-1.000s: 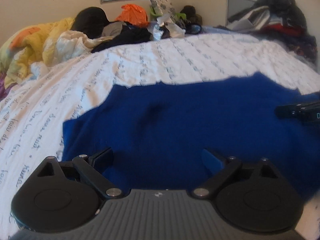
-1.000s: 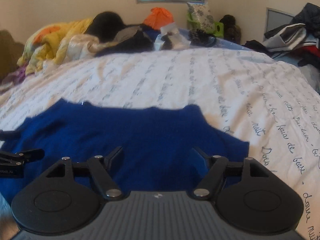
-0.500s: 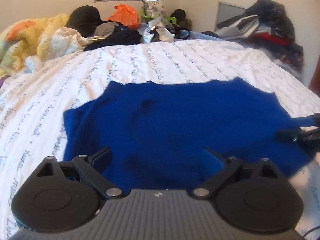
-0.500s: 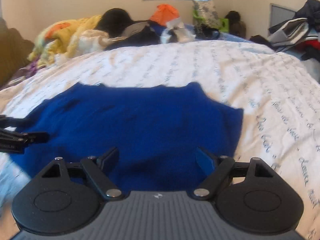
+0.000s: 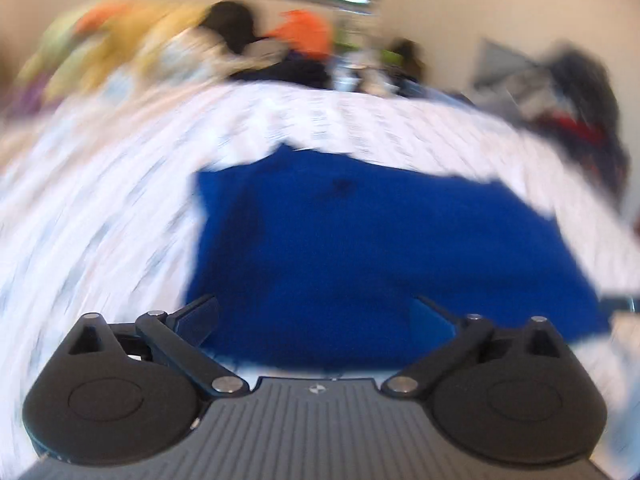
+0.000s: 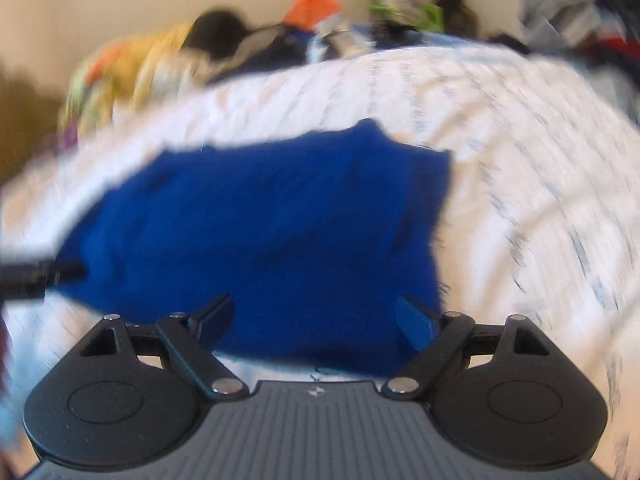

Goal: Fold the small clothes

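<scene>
While both views are blurring, the blue garment (image 5: 376,248) is lying spread flat on the bed's white script-printed sheet (image 5: 100,216), the left tool (image 5: 316,316) and the right tool (image 6: 314,316) each hanging over its near edge with jaws spread wide, gripping nothing.

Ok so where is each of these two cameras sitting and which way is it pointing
Left wrist: sits on the left gripper, looking forward over the spread-out blue knit garment on the white script-printed bedsheet; its own open jaws show, and the other gripper's tip pokes in at the right edge.
Right wrist: sits on the right gripper, facing the garment's right part; its open jaws show, and the other gripper's tip enters at the left edge.
Shared: the garment, the bedsheet and the blurred clothes pile at the far wall.
</scene>
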Action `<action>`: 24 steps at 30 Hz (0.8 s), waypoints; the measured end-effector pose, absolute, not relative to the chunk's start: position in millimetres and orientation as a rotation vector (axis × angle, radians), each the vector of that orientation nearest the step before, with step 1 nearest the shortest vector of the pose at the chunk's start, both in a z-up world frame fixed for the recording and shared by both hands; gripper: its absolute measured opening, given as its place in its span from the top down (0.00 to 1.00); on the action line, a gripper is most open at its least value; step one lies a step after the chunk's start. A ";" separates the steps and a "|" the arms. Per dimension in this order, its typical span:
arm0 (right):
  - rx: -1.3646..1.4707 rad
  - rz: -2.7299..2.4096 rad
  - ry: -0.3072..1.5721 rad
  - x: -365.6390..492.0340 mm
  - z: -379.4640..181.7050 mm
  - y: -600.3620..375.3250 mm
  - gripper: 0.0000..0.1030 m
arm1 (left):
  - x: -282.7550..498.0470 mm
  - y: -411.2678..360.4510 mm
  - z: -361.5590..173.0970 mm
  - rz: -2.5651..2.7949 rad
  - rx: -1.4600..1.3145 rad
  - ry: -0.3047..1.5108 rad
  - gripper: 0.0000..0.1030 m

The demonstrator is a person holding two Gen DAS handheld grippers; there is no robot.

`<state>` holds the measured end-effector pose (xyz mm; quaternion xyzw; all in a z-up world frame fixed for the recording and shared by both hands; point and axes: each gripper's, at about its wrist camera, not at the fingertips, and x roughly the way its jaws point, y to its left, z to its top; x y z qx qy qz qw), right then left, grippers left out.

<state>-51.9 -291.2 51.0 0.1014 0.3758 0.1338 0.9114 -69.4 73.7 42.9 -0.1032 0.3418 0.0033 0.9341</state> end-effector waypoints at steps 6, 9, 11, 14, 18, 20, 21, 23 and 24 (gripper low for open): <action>0.705 0.252 0.925 -45.2 27.5 -363.6 0.13 | -75.8 127.7 25.0 0.025 -0.686 0.741 0.01; 0.874 0.328 0.926 -31.1 15.3 -369.9 0.13 | -58.6 133.5 22.0 0.015 -0.815 0.724 0.02; 0.919 0.364 0.907 -21.8 7.8 -368.2 0.13 | -47.0 132.7 24.3 0.058 -0.794 0.711 0.20; 0.881 0.343 0.933 -15.3 10.1 -367.7 0.25 | -33.9 133.4 28.0 0.123 -0.739 0.755 0.54; 0.793 0.327 0.970 -11.6 15.5 -368.6 0.82 | -34.3 144.6 24.2 0.144 -0.728 0.818 0.93; 0.770 0.346 0.960 -14.4 17.4 -367.9 0.90 | -38.8 149.5 27.2 0.132 -0.719 0.819 0.93; 0.746 0.346 0.943 -15.7 20.1 -366.1 0.91 | -43.7 150.8 33.1 0.126 -0.697 0.811 0.93; 0.710 0.352 0.929 -21.6 26.4 -366.6 0.92 | -52.5 153.2 46.0 0.105 -0.645 0.781 0.93; 0.697 0.346 0.926 -25.6 27.5 -369.4 0.92 | -52.5 153.9 48.4 0.098 -0.606 0.778 0.93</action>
